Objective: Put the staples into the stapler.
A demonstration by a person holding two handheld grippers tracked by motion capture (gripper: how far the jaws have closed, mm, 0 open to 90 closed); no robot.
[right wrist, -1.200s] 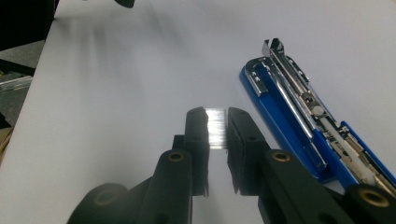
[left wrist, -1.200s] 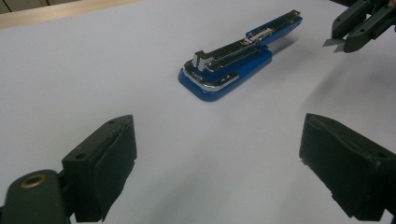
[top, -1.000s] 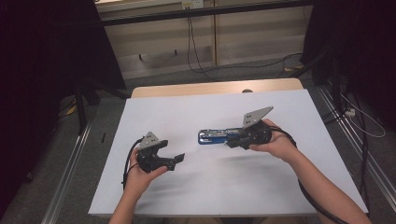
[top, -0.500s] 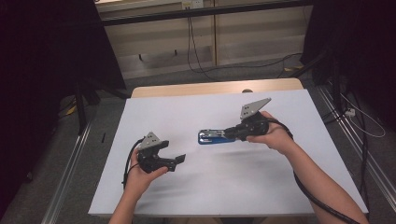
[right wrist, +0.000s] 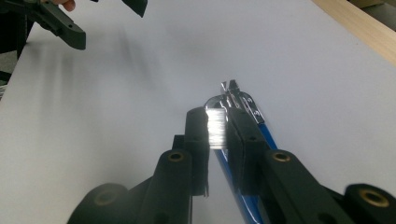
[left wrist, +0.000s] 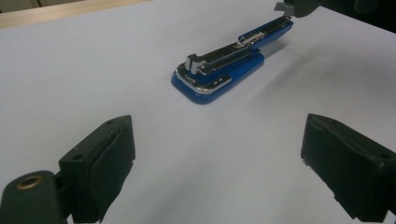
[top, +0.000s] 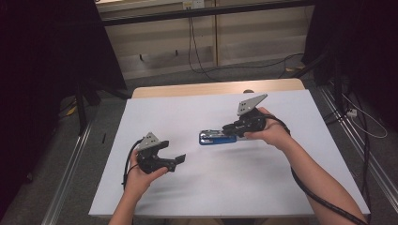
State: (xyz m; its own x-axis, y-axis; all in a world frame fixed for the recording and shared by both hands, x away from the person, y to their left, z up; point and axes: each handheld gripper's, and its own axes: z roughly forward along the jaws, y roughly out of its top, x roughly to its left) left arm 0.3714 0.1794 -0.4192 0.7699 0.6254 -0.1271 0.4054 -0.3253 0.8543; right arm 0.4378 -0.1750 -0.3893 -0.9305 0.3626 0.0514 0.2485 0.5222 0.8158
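A blue and chrome stapler (top: 213,138) lies on the white table (top: 281,197) near its middle. My right gripper (top: 232,127) is shut on its rear end, and its jaws clamp the shiny metal arm (right wrist: 216,128). In the left gripper view the stapler (left wrist: 219,70) has its upper part raised toward the right gripper (left wrist: 292,5). My left gripper (top: 176,160) rests low at the left, open, with nothing between its jaws, and points at the stapler. It appears again in the right gripper view as the left gripper (right wrist: 70,28), far off.
The white sheet covers a wooden tabletop whose bare strip (top: 211,88) runs along the far edge. Cables (top: 328,192) trail from the right gripper over the table's right side. Dark floor and metal rails (top: 70,178) flank the table.
The right hand and its gripper have shifted a little toward the far edge and slightly up. The stapler's front end stays in place. The left gripper has not moved.
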